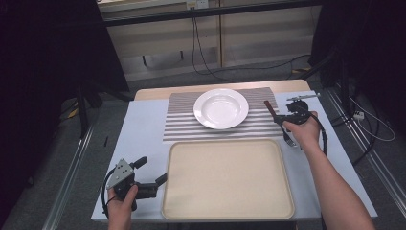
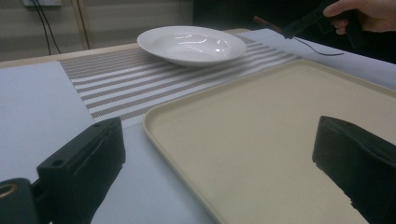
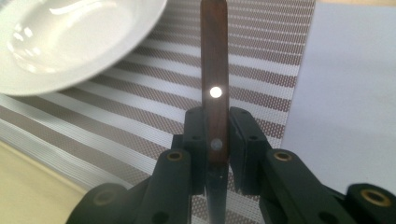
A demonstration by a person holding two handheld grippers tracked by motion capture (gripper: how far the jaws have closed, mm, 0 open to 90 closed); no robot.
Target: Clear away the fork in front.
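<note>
My right gripper [image 3: 217, 140] pinches a fork's wooden handle [image 3: 214, 70] over the striped placemat [image 1: 182, 122] right of the white plate [image 1: 220, 108], while my left gripper [image 1: 158, 182] sits spread at the beige tray's [image 1: 227, 179] left edge

A glossy, smooth white finish is seen on the plate [image 1: 220, 108], and a woven, ribbed texture on the striped mat [image 1: 182, 125] beneath it. The tray [image 1: 228, 178] beside the mat looks matt plastic; the fork [image 3: 214, 88] handle is dark polished wood with metal rivets.
</note>
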